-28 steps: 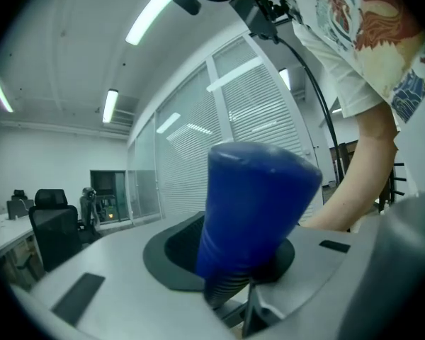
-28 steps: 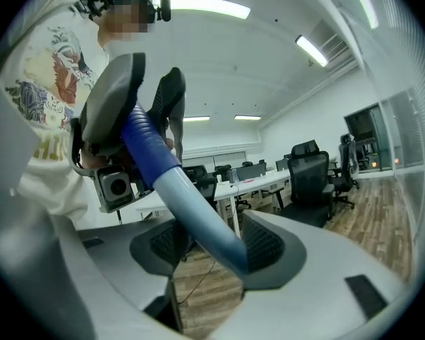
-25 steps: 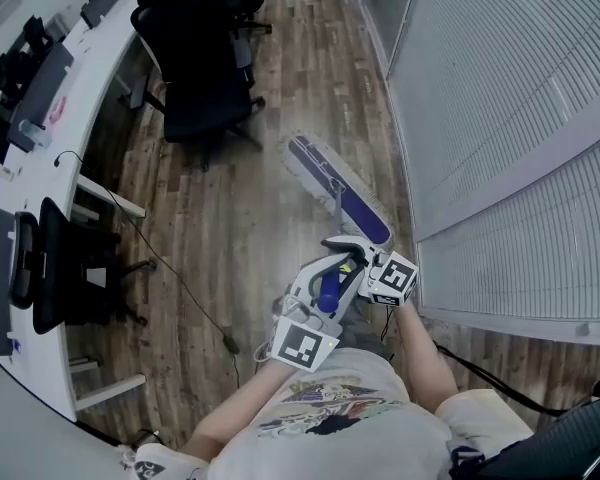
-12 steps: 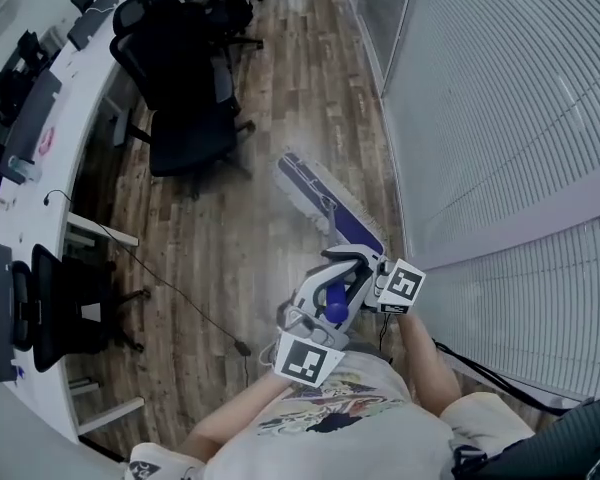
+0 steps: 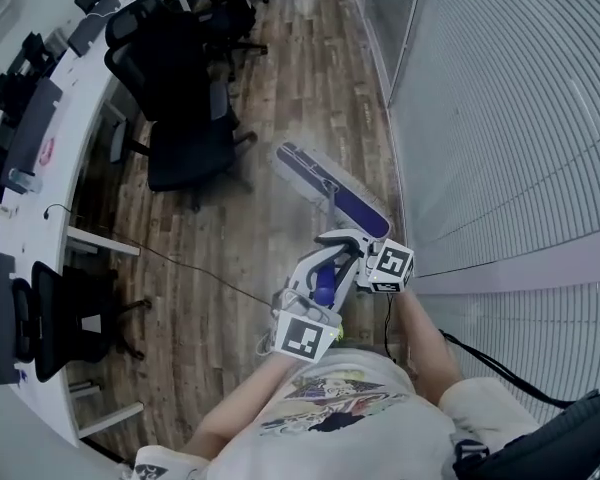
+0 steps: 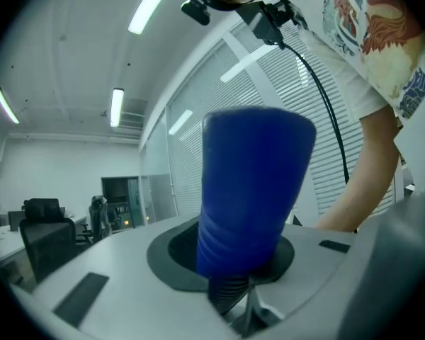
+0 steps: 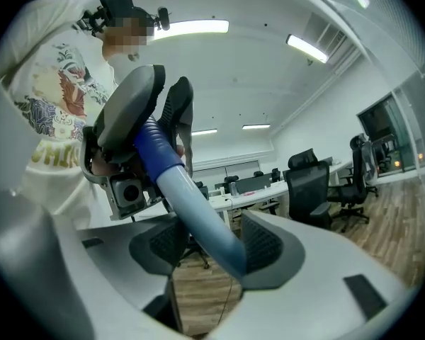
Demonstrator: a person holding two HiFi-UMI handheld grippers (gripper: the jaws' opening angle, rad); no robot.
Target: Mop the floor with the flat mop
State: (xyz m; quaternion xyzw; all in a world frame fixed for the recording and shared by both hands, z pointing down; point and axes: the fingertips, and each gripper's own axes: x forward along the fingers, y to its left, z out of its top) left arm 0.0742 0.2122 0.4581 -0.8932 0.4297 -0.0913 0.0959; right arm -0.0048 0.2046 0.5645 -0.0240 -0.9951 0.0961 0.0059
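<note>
The flat mop's purple and white head (image 5: 330, 190) lies on the wooden floor, close to the blind-covered wall. Its handle runs back up to me. In the head view my left gripper (image 5: 323, 290) is shut on the dark blue grip at the handle's top. My right gripper (image 5: 348, 250) is just ahead of it, lower on the handle. In the left gripper view the blue grip (image 6: 251, 183) fills the gap between the left gripper's (image 6: 234, 261) jaws. In the right gripper view the pale blue pole (image 7: 198, 214) slants through the right gripper (image 7: 212, 250), pressed between its dark pads.
Black office chairs (image 5: 185, 118) stand left of the mop beside a long white desk (image 5: 65, 93) with monitors. A thin cable (image 5: 180, 268) trails across the planks. A glass wall with blinds (image 5: 500, 118) runs along the right.
The chairs and desk have slid down and toward me in the head view, while the mop head keeps its place ahead of me. Both grippers keep their hold on the handle.
</note>
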